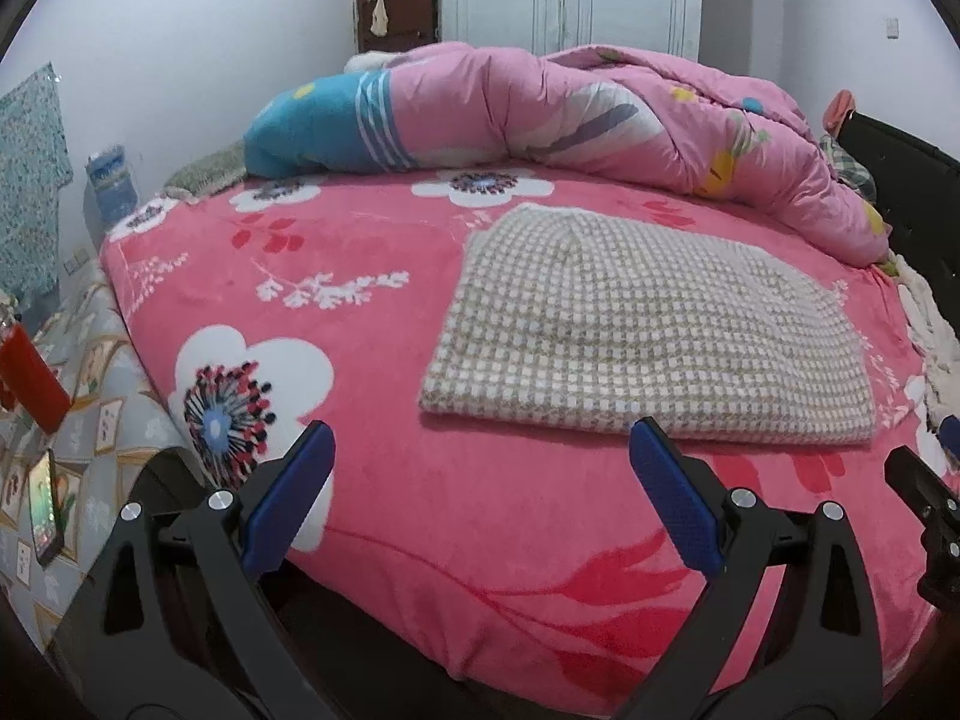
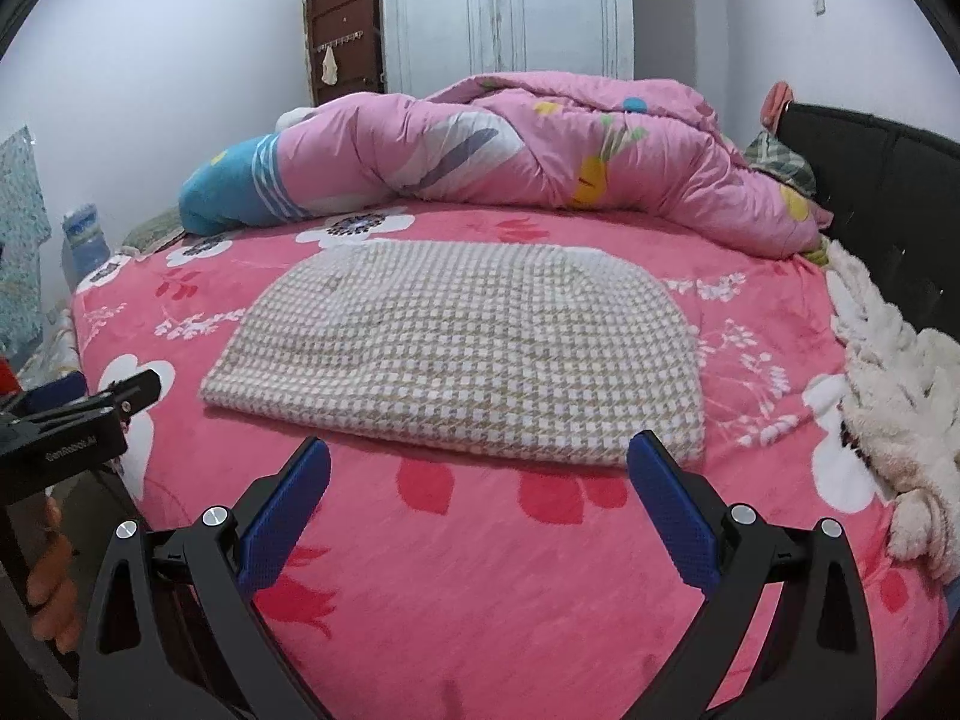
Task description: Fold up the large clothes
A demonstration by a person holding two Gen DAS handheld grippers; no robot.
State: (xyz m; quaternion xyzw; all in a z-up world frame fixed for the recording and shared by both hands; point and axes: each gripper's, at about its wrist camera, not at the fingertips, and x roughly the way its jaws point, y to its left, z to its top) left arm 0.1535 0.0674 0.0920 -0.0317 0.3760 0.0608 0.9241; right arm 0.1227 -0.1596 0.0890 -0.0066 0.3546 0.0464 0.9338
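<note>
A beige-and-white checked garment [image 1: 648,330] [image 2: 462,348] lies folded into a flat rectangle on the pink flowered bed cover [image 1: 384,312] [image 2: 480,552]. My left gripper [image 1: 480,438] hovers open just short of the garment's near edge, nothing between its blue pads. Open too, my right gripper [image 2: 478,450] hangs above the near edge of the same garment and holds nothing. The left gripper's body [image 2: 78,420] shows at the left edge of the right wrist view; part of the right gripper [image 1: 930,510] shows at the right edge of the left wrist view.
A bunched pink quilt [image 1: 600,114] [image 2: 540,144] lies across the far side of the bed. A fluffy white blanket [image 2: 900,396] is heaped by the black headboard [image 2: 888,180] at right. A phone [image 1: 45,507] and a red object [image 1: 30,378] sit on the floor at left.
</note>
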